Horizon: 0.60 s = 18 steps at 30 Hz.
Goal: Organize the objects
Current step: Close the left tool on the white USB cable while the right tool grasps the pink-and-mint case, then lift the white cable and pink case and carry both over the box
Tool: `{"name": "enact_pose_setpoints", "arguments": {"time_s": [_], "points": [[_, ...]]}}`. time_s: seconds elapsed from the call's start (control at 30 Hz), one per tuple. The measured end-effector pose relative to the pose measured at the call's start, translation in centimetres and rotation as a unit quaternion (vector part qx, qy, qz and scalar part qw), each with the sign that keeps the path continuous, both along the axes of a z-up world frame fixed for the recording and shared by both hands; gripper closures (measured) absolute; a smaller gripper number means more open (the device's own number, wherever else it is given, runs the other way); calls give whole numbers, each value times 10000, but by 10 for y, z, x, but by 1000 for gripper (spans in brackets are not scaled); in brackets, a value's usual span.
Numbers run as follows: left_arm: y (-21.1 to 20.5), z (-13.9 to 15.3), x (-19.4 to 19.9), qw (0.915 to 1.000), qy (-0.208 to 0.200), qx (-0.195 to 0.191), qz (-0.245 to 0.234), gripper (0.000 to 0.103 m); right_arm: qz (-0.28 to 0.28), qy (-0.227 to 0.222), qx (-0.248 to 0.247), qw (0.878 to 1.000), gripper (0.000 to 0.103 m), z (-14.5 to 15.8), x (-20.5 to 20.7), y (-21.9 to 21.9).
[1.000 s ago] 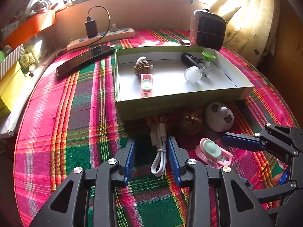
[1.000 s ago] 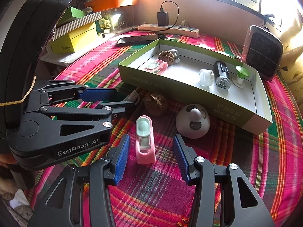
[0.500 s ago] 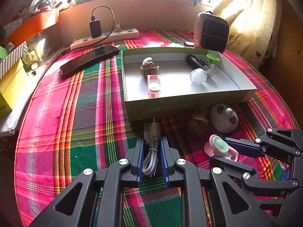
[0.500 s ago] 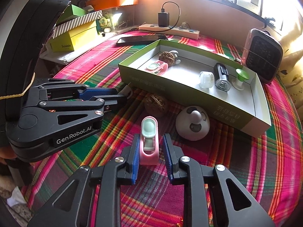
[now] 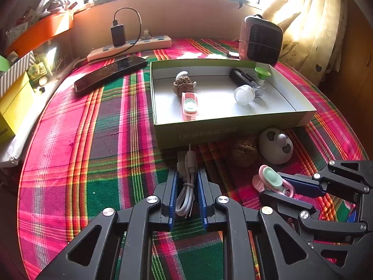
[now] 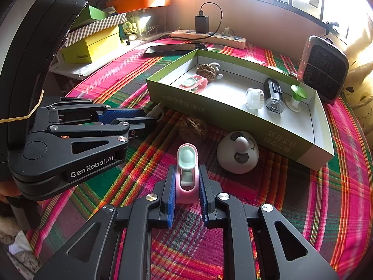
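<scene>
Both grippers have closed since a second ago: the left gripper (image 5: 187, 182) is now clamping the coiled white cable (image 5: 186, 186), and the right gripper (image 6: 186, 182) is squeezing the pink clip (image 6: 187, 175). Just ahead of the left fingertips, the green box (image 5: 233, 133) wall is sitting close, the cable's plug nearly touching it, while bare plaid tablecloth (image 5: 93, 140) is lying open to the left. Ahead of the right gripper, one walnut (image 6: 193, 128) and one white dome toy (image 6: 237, 156) are lying between it and the box. Inside the box I'm counting six things: one walnut, one white piece behind it, one pink clip, one clear jar, one black gadget, one green-topped piece.
</scene>
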<state>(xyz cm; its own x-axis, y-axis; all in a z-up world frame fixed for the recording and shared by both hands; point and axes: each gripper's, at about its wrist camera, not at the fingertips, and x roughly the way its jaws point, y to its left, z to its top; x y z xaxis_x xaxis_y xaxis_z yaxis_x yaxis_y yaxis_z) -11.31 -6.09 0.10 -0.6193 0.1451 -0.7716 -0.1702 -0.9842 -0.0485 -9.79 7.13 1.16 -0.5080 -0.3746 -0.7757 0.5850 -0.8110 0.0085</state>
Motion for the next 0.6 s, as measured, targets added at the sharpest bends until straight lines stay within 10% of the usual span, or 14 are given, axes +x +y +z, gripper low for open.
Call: {"name": "enact_pose_setpoints", "arguments": {"time_s": [0.6], "points": [[-3,5,4,9999,16,141,-15,88,-78,65,-156,9998,85,9,0,5]]}}
